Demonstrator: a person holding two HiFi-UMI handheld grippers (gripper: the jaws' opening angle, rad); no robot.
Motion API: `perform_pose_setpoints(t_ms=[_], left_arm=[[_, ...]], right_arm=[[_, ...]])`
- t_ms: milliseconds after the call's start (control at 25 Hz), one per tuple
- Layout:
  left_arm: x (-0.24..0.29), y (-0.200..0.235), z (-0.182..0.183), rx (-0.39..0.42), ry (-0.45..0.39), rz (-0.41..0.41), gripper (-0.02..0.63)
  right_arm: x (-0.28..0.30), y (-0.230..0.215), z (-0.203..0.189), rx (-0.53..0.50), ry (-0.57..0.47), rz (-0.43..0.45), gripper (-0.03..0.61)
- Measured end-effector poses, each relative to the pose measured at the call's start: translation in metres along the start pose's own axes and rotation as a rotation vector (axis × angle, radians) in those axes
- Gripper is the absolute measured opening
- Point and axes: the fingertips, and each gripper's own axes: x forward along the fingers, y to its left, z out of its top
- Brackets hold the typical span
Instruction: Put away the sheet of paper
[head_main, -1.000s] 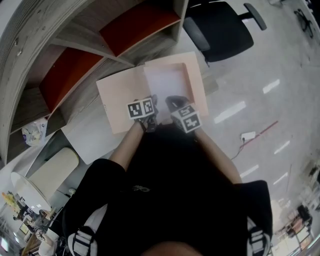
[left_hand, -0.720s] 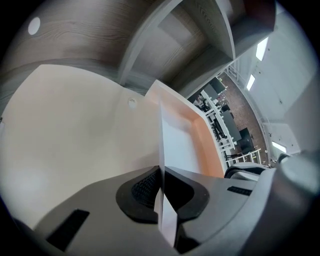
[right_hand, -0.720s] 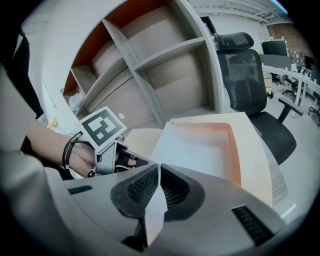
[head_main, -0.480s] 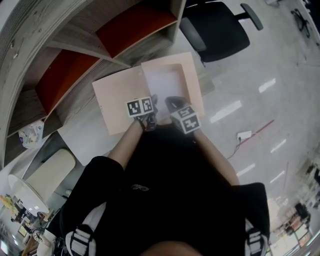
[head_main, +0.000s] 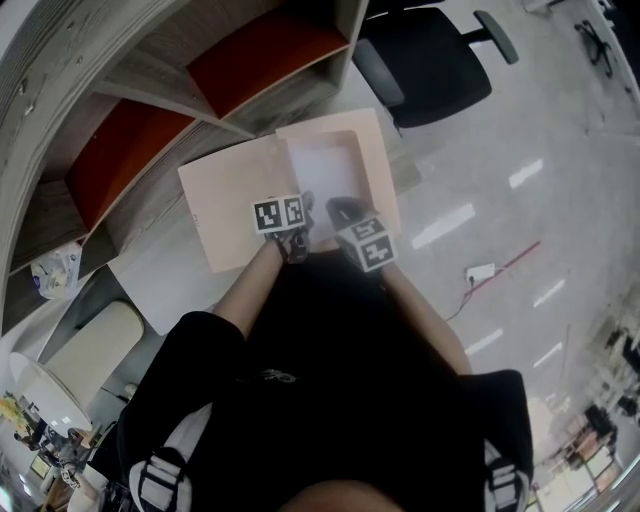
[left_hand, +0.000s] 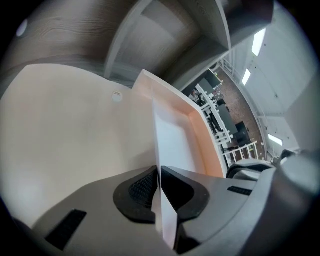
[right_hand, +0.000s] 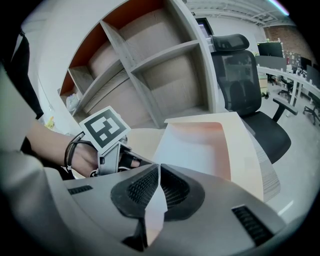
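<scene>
Two grippers share one load: we hold the white sheet of paper (head_main: 322, 172) by its near edge, at the middle of the head view. Our left gripper (left_hand: 159, 172) has its jaws pressed together on that edge, which runs up between the pads. Our right gripper (right_hand: 158, 170) pinches the same edge just beside it, its jaws likewise closed on the paper. The sheet lies inside an open peach folder (head_main: 225, 205). The folder's left flap spreads flat toward the left of the frame, and its right flap curls up around the sheet's far and right sides. A pale desk (head_main: 165, 275) shows beneath the left flap, a wooden shelf unit (head_main: 150, 90) fills the upper left, and a black office chair (head_main: 430, 60) stands at the upper right.
</scene>
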Motion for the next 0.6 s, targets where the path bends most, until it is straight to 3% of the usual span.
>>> perform_pose_setpoints(t_ms=[80,200,280,600], left_arm=[[0.0,-0.003,-0.003,0.064,0.03,0.011,0.053],[-0.003,-0.008,-0.004,0.129,0.044,0.012,0.184],[-0.007,-0.009,-0.003,0.154,0.036,0.015,0.211],[-0.047,0.01,0.006,0.098,-0.081,0.008,0.229]], right_arm=[[-0.001,-0.001,0.001,-0.003,-0.001,-0.002,0.028],[0.0,0.001,0.003,-0.007,-0.001,0.002,0.029],[0.002,0.005,0.004,-0.021,0.005,0.01,0.029],[0.016,0.034,0.011,-0.099,0.026,0.046,0.029]])
